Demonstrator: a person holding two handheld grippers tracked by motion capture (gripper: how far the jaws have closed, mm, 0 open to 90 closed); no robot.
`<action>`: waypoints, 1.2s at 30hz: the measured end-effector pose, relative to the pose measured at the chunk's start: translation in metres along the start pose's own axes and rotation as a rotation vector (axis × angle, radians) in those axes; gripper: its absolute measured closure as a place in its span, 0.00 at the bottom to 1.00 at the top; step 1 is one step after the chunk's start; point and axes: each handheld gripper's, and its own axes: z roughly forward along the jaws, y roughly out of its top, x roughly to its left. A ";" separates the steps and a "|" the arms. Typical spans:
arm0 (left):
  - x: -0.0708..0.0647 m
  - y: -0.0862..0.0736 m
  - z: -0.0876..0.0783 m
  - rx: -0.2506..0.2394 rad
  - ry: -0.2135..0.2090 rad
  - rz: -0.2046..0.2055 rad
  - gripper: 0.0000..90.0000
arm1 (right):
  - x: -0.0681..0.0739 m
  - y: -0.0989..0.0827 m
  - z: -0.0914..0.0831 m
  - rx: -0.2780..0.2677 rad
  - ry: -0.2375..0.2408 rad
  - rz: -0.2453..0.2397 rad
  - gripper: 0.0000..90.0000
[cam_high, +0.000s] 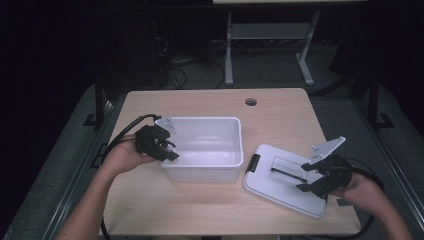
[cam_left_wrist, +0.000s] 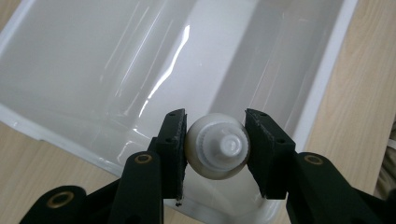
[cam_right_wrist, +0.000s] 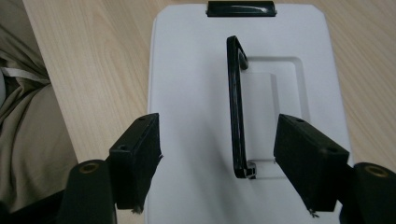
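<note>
A white plastic bin (cam_high: 235, 145) stands mid-table, and I see nothing lying inside it. My left gripper (cam_high: 167, 150) hangs over the bin's left rim (cam_left_wrist: 28, 123). Its jaws are shut on a small white bottle (cam_left_wrist: 217, 145), whose screw cap faces the camera. The bin's white lid (cam_high: 280, 187) lies flat to the right, with a black latch (cam_right_wrist: 241, 8) at one end and a raised black handle (cam_right_wrist: 237, 107). My right gripper (cam_right_wrist: 219, 158) is open over the lid, one jaw on each side of the handle, apart from it.
A round cable hole (cam_high: 251, 101) sits near the table's far edge. Bare wood lies in front of the bin. A desk frame and cables stand on the floor beyond the table. The person's trouser leg (cam_right_wrist: 28, 130) shows past the table edge.
</note>
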 end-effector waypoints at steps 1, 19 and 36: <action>0.000 0.000 0.001 -0.004 0.002 0.001 0.66 | 0.000 0.000 0.000 -0.001 0.000 -0.003 0.35; 0.002 -0.004 0.013 -0.014 0.008 -0.016 0.66 | 0.000 0.001 0.001 0.003 -0.001 0.000 0.35; 0.002 -0.006 0.021 -0.018 0.029 -0.020 0.66 | 0.001 0.004 0.004 0.006 0.005 -0.006 0.34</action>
